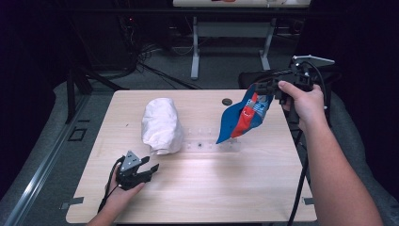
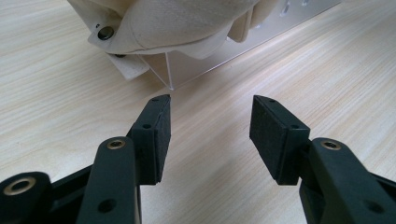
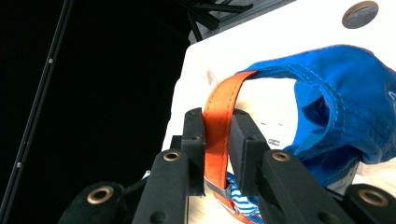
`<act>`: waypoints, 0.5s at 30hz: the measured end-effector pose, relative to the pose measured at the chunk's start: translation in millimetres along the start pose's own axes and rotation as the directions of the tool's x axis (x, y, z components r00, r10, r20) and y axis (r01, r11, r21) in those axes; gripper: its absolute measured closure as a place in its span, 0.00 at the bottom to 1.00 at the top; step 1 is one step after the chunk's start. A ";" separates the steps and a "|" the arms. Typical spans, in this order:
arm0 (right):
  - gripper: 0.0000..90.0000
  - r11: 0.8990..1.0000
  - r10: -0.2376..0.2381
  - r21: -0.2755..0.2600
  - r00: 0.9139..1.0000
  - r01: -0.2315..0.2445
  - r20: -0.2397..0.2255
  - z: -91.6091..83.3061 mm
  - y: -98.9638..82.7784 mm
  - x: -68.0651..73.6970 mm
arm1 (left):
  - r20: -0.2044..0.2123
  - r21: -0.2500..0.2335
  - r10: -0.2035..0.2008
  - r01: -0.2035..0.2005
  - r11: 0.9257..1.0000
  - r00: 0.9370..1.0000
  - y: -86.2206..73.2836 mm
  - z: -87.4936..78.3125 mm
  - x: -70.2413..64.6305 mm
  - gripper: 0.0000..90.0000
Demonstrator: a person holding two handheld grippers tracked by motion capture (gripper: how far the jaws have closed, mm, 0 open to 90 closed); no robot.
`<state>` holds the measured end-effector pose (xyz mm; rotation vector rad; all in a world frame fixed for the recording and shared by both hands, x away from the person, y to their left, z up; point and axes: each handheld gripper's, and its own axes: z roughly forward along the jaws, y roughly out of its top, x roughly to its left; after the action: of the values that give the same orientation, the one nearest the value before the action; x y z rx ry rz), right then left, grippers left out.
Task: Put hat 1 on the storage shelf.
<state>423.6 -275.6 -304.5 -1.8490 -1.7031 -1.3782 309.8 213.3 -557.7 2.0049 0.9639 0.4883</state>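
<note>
A blue cap (image 1: 242,117) with an orange-red strap hangs in the air over the table's right side. My right gripper (image 1: 267,88) holds it from above; in the right gripper view the jaws are shut on the orange strap (image 3: 219,126), and the blue cap (image 3: 345,107) droops to the right. A cream cap (image 1: 161,125) sits on a clear acrylic stand (image 1: 214,145) at mid table. My left gripper (image 1: 153,163) rests low near the front left, open, its fingertips (image 2: 161,121) just short of the cream cap (image 2: 177,23) and the clear stand (image 2: 196,65).
The light wooden table (image 1: 211,188) has a round dark grommet (image 1: 227,101) near its far edge. Cables and a white desk frame (image 1: 195,47) lie on the floor beyond. Black curtains close both sides.
</note>
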 end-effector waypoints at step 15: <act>0.86 0.996 -0.054 0.072 0.999 0.053 0.008 2.4 6.9 8.8 | -0.032 0.004 -0.014 0.014 1.000 0.999 -7.9 -7.4 0.7 0.54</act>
<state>429.5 -270.2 -296.2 -1.7870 -1.7952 -1.3120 302.0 220.5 -560.0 1.9980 0.9980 0.5126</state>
